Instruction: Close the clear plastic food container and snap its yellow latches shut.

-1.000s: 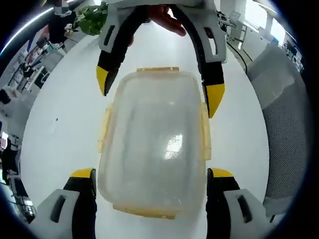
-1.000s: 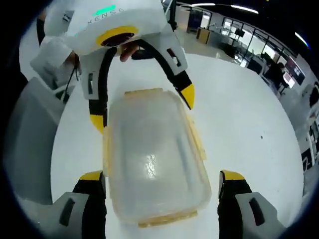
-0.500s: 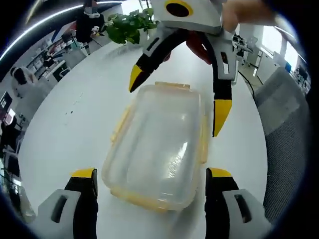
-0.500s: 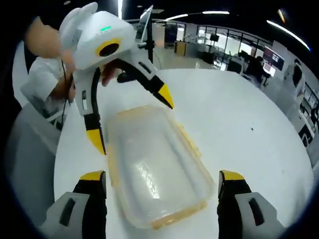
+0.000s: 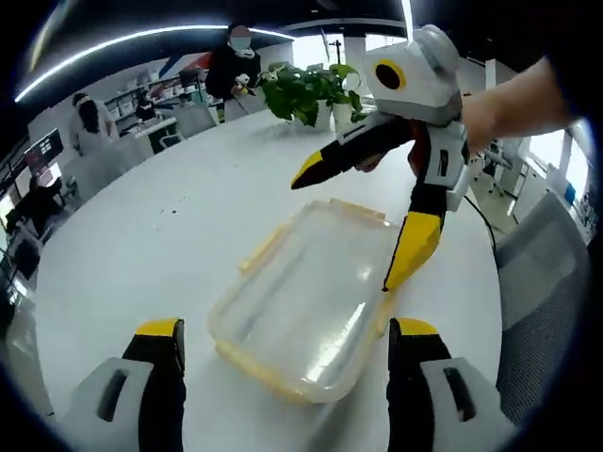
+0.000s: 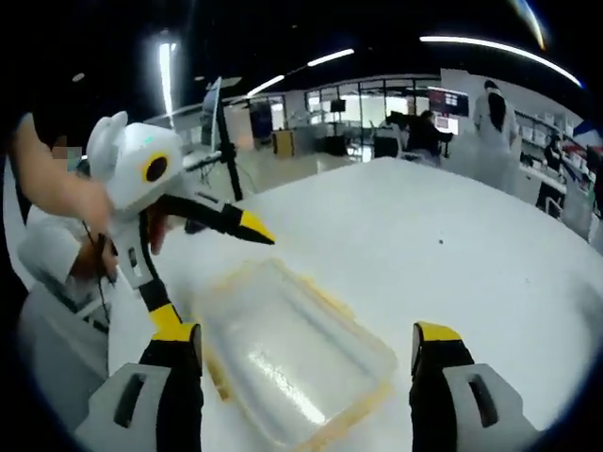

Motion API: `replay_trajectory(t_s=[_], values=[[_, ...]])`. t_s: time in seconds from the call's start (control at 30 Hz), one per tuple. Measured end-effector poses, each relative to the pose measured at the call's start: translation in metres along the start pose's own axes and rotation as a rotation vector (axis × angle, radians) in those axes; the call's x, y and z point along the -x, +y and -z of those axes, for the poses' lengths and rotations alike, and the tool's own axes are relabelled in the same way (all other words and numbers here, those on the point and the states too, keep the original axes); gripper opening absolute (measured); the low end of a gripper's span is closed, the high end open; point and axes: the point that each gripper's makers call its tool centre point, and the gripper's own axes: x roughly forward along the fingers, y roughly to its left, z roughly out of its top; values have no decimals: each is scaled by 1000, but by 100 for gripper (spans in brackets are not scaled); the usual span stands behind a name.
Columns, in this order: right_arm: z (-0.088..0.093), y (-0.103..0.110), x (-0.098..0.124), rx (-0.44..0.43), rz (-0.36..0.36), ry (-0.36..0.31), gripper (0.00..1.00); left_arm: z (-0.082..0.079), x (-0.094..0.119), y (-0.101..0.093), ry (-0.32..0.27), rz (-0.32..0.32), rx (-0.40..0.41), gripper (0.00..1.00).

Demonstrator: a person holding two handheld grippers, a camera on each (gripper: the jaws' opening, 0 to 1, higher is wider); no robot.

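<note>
On the white worktop (image 5: 141, 245), the lidded clear plastic food container (image 5: 306, 301) lies at lower centre, the left gripper (image 5: 285, 341) and right gripper (image 6: 307, 341) both spread wide above it, no writing legible on anything.

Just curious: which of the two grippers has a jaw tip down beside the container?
The right gripper: one yellow tip hangs beside the clear food container, while the left gripper straddles the near end.
</note>
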Motion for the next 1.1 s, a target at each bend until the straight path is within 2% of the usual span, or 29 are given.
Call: replay_trajectory(t_s=[0.2,0.27,0.33,0.47,0.53,0.67,0.87,1.1], values=[[-3,-1,0,-54,28,-48,92,-2,2,-2,-41,-13,35,90],[-2,-2,0,-73,36,-62,92,-2,2,-5,-55,0,80,89],[-3,-2,1,-82,44,-77,92,-5,3,-6,-89,-5,82,87],[-10,-2,4,-91,61,-124,91,-7,8,-9,-130,-12,93,86],[-17,-3,7,-149,75,-166,92,-8,11,-8,-149,-22,104,87],[-23,-5,15,-150,98,-201,92,-8,18,-3,-193,-48,143,87],[-20,1,18,-137,97,-203,91,-1,23,-3,-199,-56,177,86],[-12,3,25,-158,109,-210,91,-1,28,-5,-218,-61,197,85]])
